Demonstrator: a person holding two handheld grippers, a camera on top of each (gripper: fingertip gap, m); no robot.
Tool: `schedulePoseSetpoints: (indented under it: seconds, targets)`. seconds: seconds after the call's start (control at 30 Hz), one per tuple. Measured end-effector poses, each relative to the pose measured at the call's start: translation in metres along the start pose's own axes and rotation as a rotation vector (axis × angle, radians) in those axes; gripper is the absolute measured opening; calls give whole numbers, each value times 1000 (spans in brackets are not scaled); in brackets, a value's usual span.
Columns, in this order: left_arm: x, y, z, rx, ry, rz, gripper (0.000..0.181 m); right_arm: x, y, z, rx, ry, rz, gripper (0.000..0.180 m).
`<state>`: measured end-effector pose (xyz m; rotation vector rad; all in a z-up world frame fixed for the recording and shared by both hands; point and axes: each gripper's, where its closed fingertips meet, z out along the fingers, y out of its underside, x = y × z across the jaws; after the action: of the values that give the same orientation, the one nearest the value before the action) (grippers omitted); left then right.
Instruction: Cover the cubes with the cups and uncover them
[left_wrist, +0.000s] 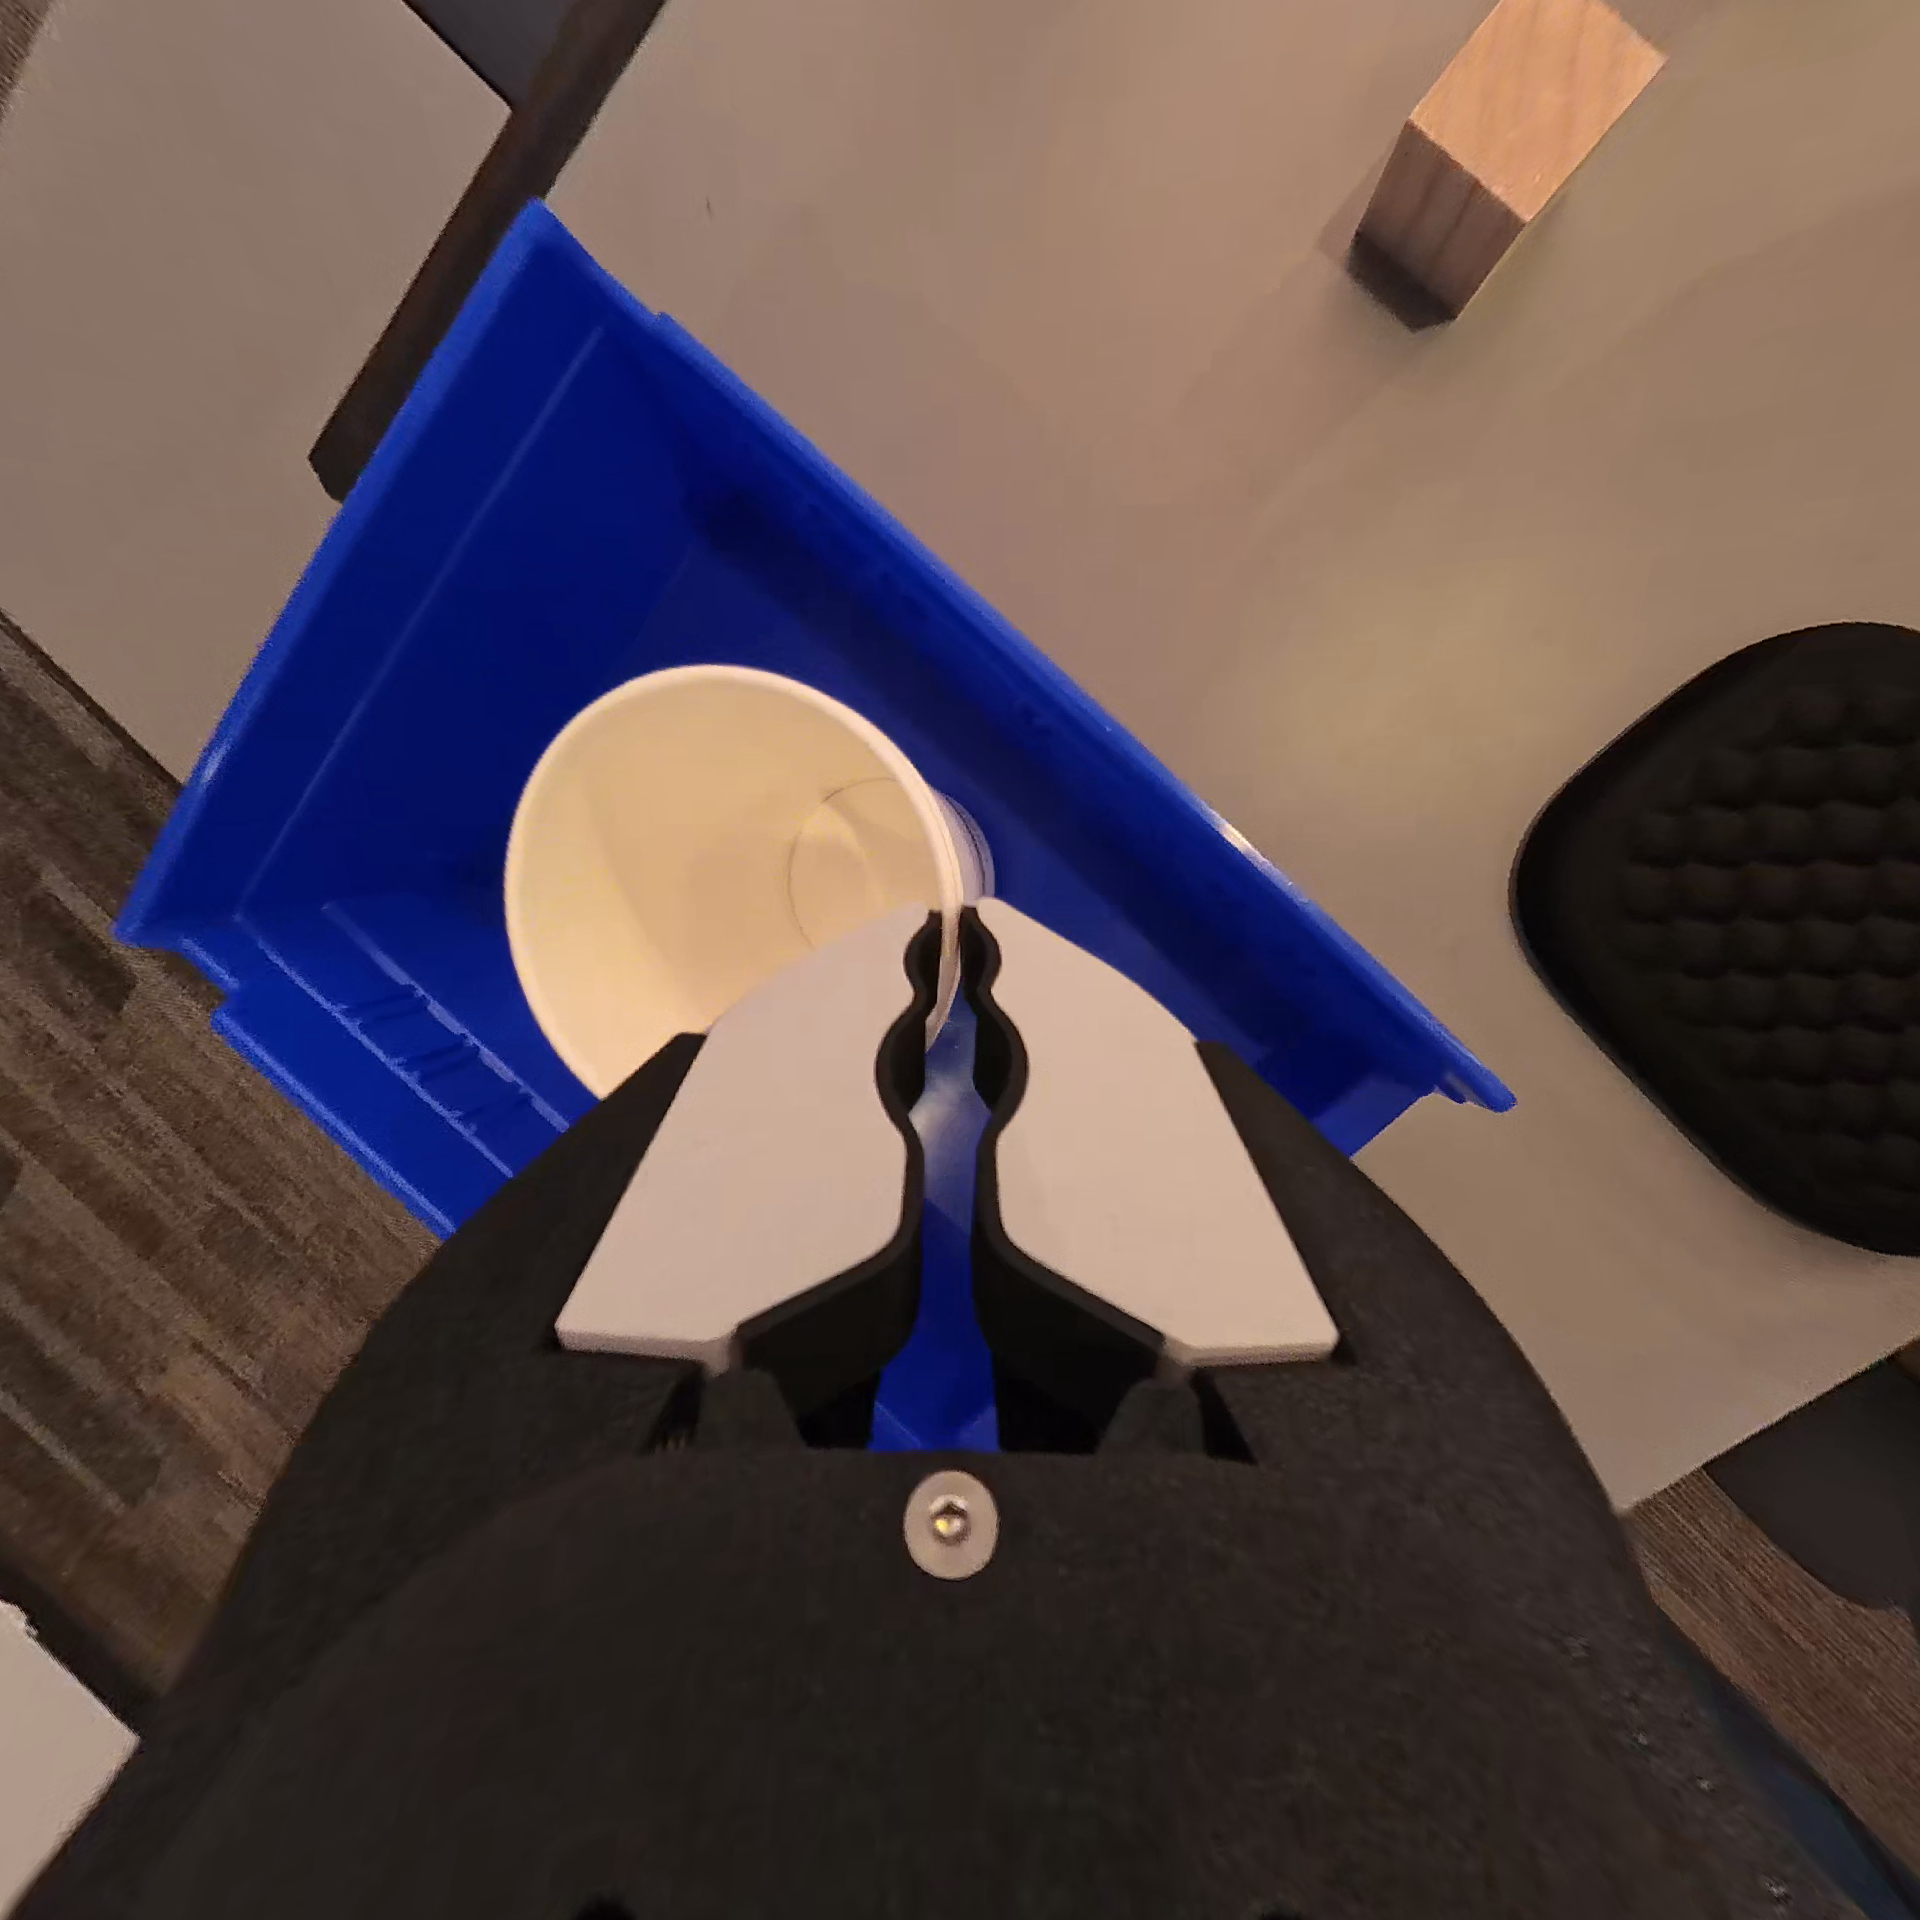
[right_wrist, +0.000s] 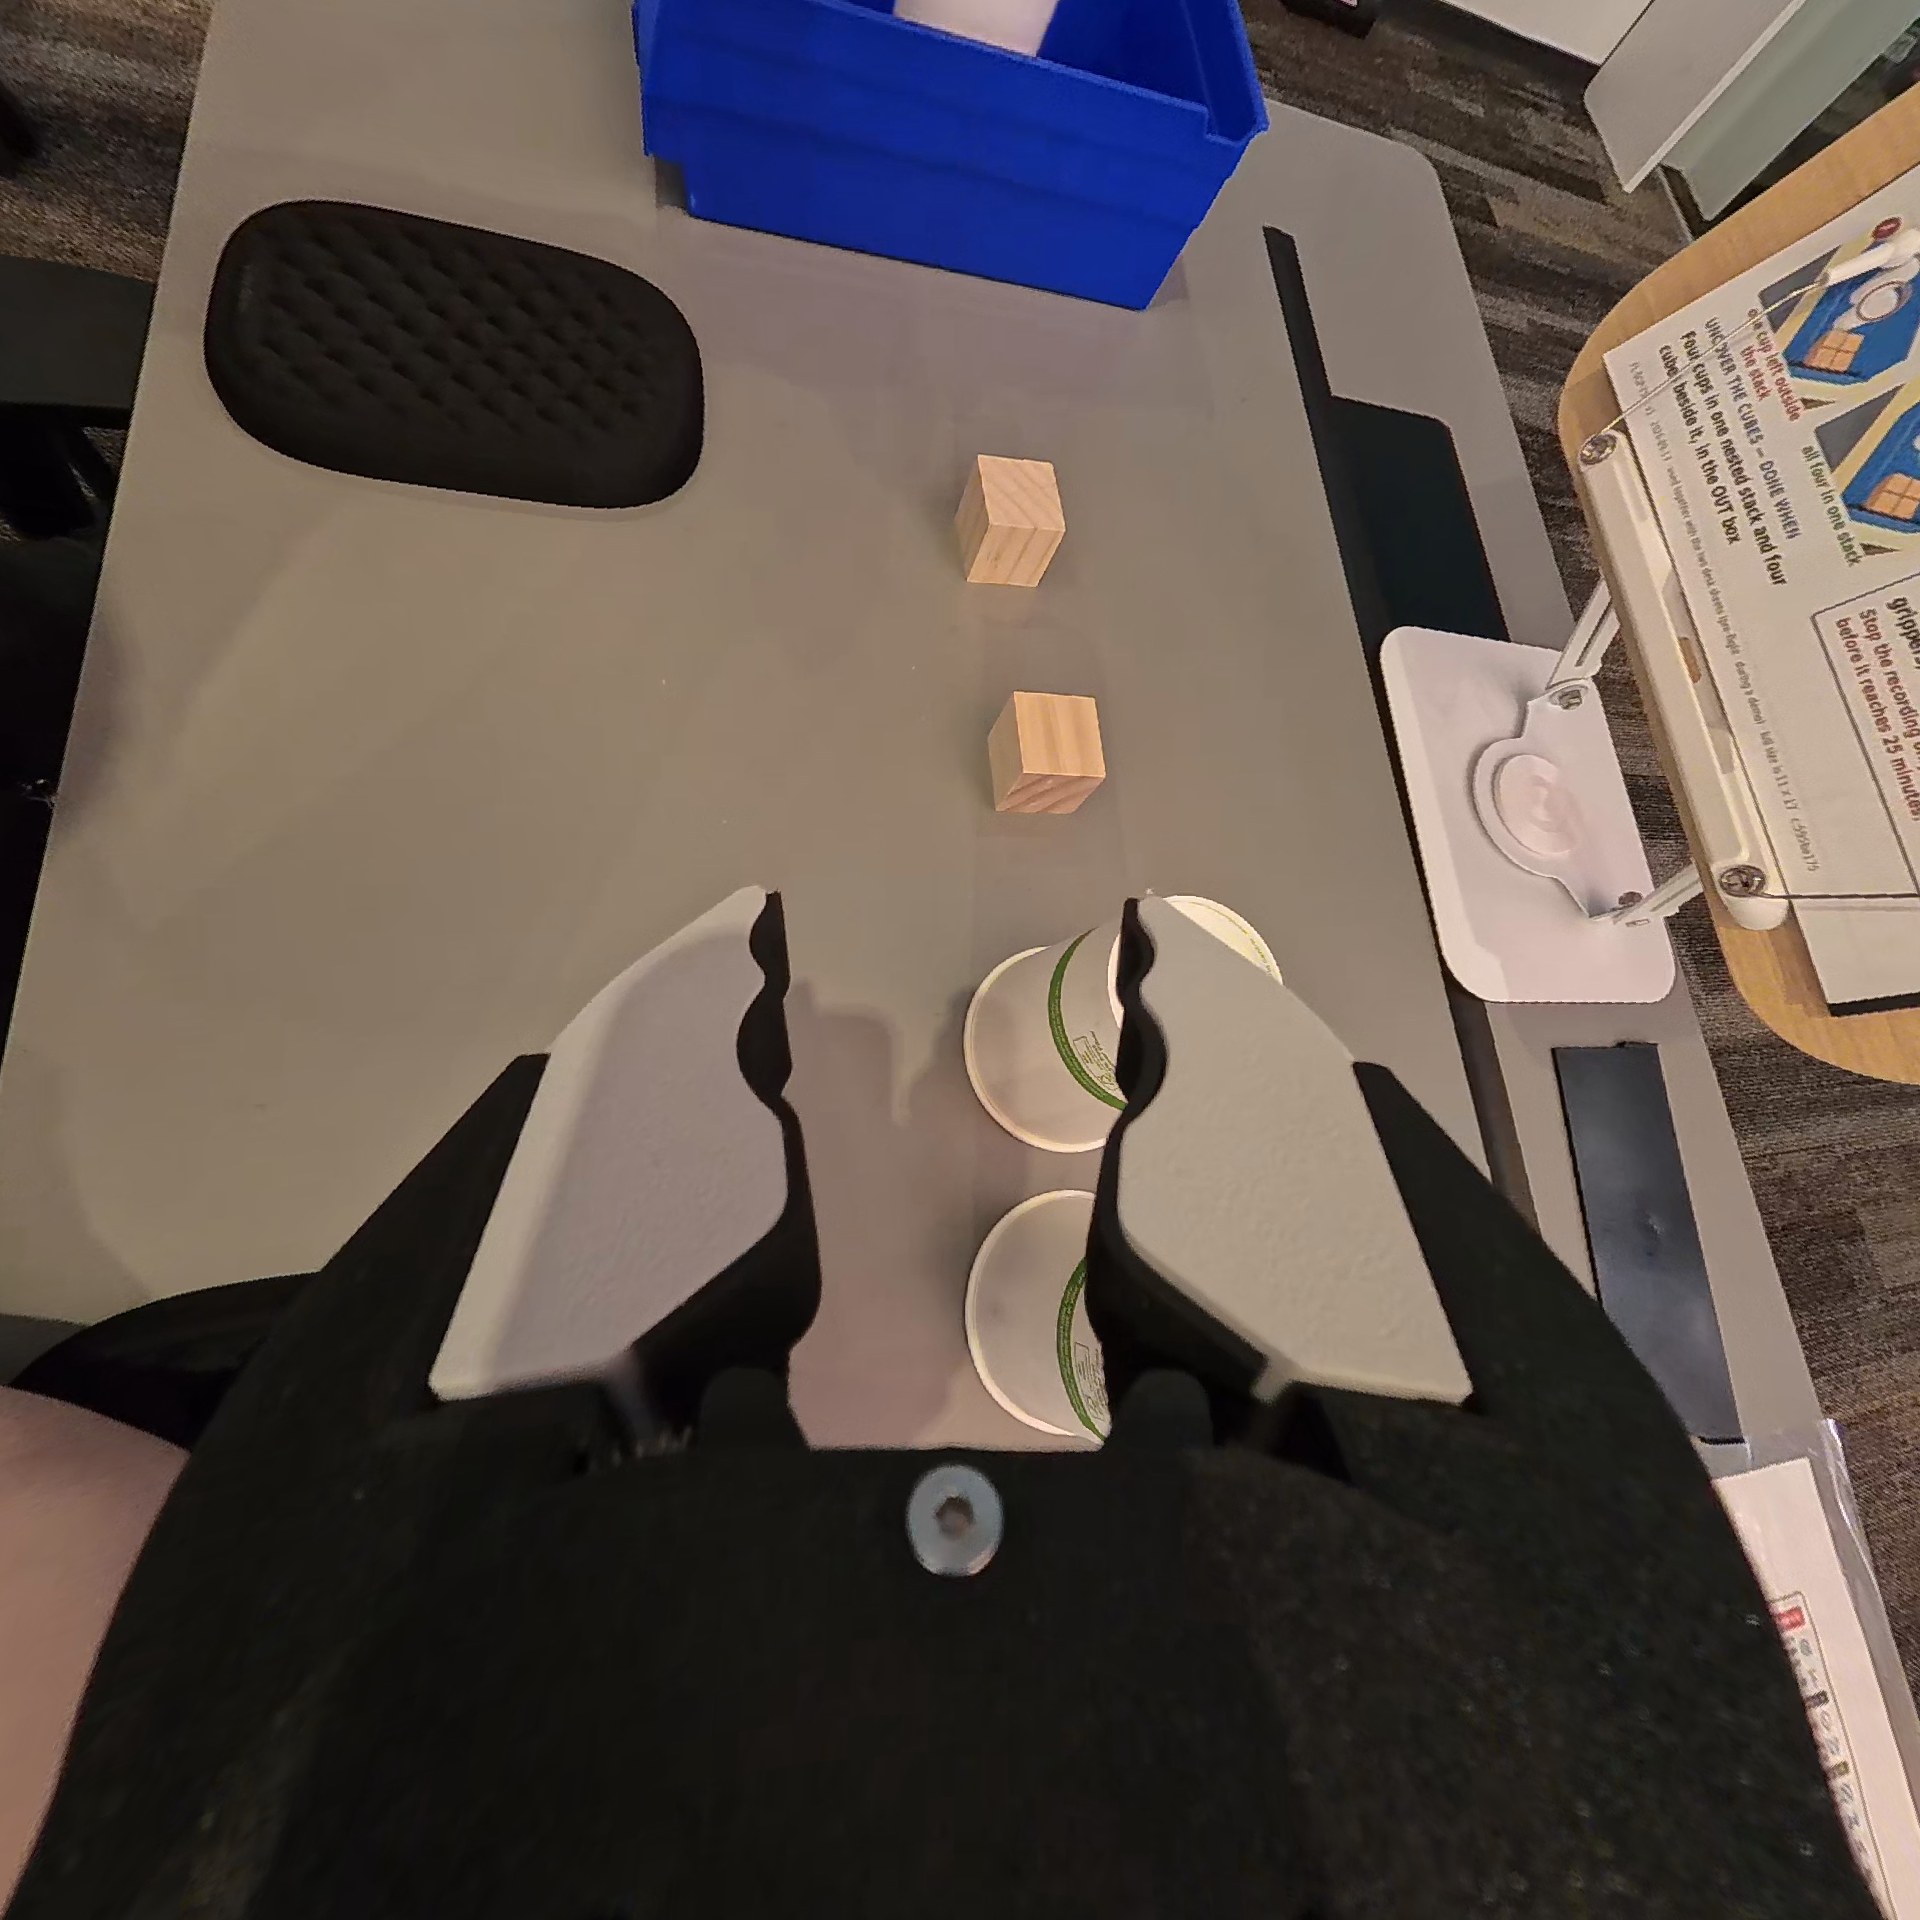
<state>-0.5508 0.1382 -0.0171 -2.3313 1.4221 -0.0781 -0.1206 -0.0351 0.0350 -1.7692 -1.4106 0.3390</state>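
Pinching a white paper cup (left_wrist: 717, 862) by its rim, the left gripper (left_wrist: 951, 925) holds it over the blue bin (left_wrist: 582, 540)

Left jaws are nearly closed on the cup wall; the cup is tilted, mouth to the camera, its inside plain white. The right gripper (right_wrist: 951, 914) hangs wide open and empty above the grey table (right_wrist: 416, 779). Two pale wooden cubes (right_wrist: 1010, 522) (right_wrist: 1044, 751) stand uncovered and apart; two white cups with green bands (right_wrist: 1049, 1039) (right_wrist: 1034, 1309) sit upside down nearer the right gripper, partly hidden by its finger
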Motion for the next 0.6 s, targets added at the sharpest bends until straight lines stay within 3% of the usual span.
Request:
schedulePoseSetpoints:
  seconds: [0.6]
  targets:
    - [6, 22, 1, -112, 38, 23, 8, -2, 2, 0, -3, -19, 6, 59]
